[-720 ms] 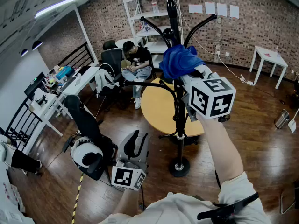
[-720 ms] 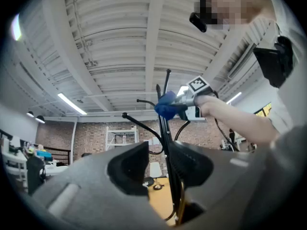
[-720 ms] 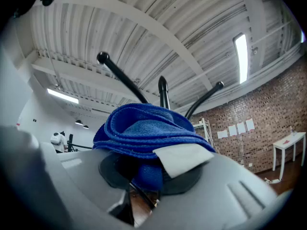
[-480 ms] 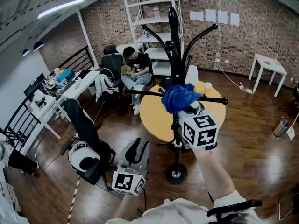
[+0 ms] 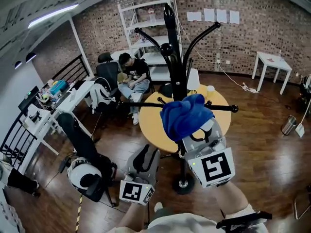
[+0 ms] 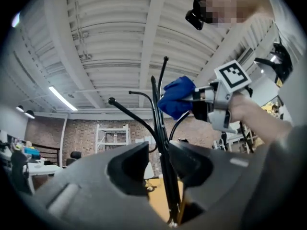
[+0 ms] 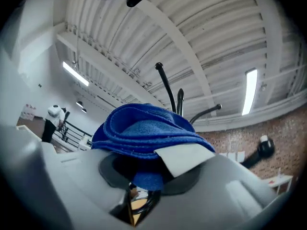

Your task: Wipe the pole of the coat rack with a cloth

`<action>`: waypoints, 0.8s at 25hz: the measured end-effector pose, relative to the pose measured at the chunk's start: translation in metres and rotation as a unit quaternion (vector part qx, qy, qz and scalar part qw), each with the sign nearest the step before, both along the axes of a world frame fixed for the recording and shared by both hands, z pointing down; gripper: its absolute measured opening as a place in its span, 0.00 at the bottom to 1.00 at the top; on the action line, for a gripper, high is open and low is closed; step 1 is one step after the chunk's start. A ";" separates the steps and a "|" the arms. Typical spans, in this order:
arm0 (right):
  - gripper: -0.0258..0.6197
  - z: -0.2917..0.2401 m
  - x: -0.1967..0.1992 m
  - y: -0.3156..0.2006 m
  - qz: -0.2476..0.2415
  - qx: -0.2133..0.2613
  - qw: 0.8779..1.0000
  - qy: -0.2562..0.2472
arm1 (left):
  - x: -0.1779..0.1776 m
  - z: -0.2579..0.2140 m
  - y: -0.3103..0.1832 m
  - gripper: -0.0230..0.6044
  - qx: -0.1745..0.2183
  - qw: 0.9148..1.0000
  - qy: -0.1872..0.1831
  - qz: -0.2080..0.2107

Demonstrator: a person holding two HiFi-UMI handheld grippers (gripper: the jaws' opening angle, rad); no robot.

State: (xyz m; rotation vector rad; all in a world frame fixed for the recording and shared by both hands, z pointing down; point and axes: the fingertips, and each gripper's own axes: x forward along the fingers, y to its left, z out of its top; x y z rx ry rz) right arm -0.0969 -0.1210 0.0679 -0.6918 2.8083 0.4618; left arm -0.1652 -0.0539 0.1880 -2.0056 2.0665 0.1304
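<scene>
One change: cloth (image 5: 186, 116) in right gripper (image 5: 198, 134) lower on pole (image 5: 173, 57).

right claw (image 7: 143, 175) clamped on blue cloth (image 7: 144, 133) | coat rack pole (image 7: 180, 102) behind cloth

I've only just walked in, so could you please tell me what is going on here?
A person is working with a gripper in each hand. The right gripper is shut on a blue cloth and holds it against the coat rack's pole, roughly halfway up. The left gripper hangs low, away from the pole, jaws apart and empty.
</scene>
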 end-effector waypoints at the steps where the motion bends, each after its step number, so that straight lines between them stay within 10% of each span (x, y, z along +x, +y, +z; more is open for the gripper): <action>1: 0.20 -0.014 -0.006 -0.007 0.032 0.019 0.999 0.015 | -0.004 -0.003 -0.008 0.23 0.004 1.000 -0.001 0.017; 4: 0.20 -0.054 -0.027 -0.034 0.139 0.088 0.986 0.038 | -0.020 -0.012 -0.027 0.23 0.006 0.998 -0.003 0.063; 10: 0.20 -0.039 -0.051 -0.062 0.231 0.076 0.967 0.079 | -0.064 -0.013 -0.033 0.24 0.005 0.993 -0.001 0.116; 16: 0.20 0.045 -0.054 -0.070 0.277 0.023 0.946 0.169 | -0.079 -0.007 -0.053 0.23 -0.011 0.983 -0.008 0.184; 20: 0.20 0.011 -0.043 -0.035 0.289 0.084 0.944 0.136 | -0.072 -0.007 -0.060 0.23 -0.015 0.974 0.001 0.225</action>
